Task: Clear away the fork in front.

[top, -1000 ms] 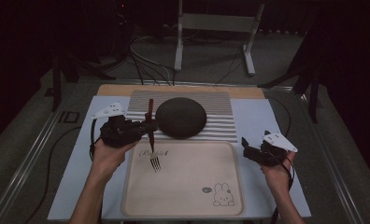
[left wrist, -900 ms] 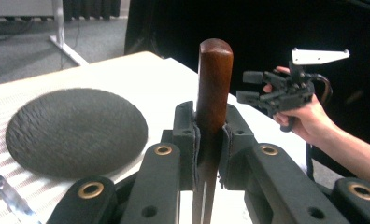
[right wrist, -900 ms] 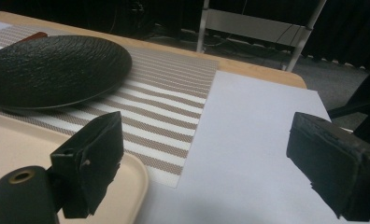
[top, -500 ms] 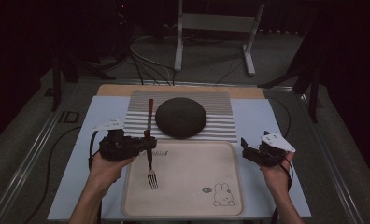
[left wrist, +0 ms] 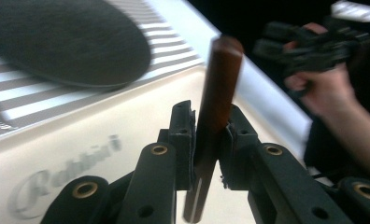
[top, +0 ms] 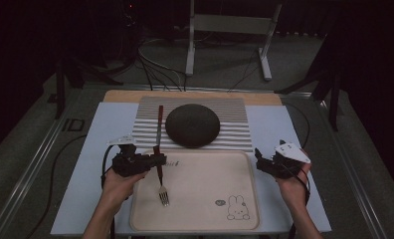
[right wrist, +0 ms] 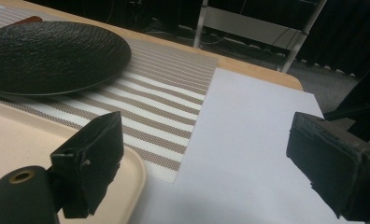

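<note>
Fork: the fork (top: 159, 159) is held off the table, with its wooden handle pointing away from the person and its metal tines low over the near-left part of the tray.
Where held: the jaws close on the handle near its middle; in the left gripper view the brown handle (left wrist: 217, 93) rises between them, blurred.
Left gripper: the left gripper (top: 152, 160) is clamped on the fork, at the tray's left edge.
Handling: the fork looks light and stiff, judged by its slim shape. The rounded, smooth wooden handle may twist or slide in a 2-jaw pinch. A hold near the balance point, about where handle meets metal, should keep it from swinging.
Tray: the cream tray (top: 200, 219) lies nearest the person, with a rabbit drawing at its near right corner.
Plate: the dark round plate (top: 192, 125) sits on the striped mat (top: 232, 119), just beyond the tray.
Right gripper: the right gripper (top: 261, 160) rests beside the tray's right edge, its jaws spread wide and holding nothing.
Base: a pale sheet (top: 277, 129) covers the table under the mat and tray.
</note>
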### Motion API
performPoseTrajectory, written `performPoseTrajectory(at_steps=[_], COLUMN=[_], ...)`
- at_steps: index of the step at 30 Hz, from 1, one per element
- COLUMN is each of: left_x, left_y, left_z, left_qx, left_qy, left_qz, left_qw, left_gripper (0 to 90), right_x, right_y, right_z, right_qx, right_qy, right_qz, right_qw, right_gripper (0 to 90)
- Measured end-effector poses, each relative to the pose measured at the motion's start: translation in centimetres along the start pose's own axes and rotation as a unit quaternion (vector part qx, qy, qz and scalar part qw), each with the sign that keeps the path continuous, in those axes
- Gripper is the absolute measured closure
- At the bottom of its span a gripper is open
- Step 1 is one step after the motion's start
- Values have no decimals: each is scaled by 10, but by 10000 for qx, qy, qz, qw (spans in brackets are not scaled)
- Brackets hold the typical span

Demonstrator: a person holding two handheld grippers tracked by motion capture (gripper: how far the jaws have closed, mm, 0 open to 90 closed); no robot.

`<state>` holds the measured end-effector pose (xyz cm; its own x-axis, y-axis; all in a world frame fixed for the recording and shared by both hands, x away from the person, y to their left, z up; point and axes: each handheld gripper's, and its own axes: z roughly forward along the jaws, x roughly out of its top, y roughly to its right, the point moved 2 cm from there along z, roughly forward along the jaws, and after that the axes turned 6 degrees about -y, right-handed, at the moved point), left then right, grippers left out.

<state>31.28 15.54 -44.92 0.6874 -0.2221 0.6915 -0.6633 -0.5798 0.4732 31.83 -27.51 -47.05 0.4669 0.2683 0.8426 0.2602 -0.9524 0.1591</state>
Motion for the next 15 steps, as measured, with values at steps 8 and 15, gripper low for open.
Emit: performPoseTrajectory(at_steps=[8,15], left_x=[-10,-24], left_y=[-13,-21], left_z=[24,35], left_qx=[356,437], left_qy=[-507,-868], left_qz=[122,25], left_qw=[9980,9953], left_gripper=[750,724], right_x=[-1,-1], right_y=[0,0], right_z=[1,1], right_qx=[-2,-1], right_qy=[-15,-25], right_qz=[-11,-26], right_qw=[10000,10000], right_gripper=[111,111])
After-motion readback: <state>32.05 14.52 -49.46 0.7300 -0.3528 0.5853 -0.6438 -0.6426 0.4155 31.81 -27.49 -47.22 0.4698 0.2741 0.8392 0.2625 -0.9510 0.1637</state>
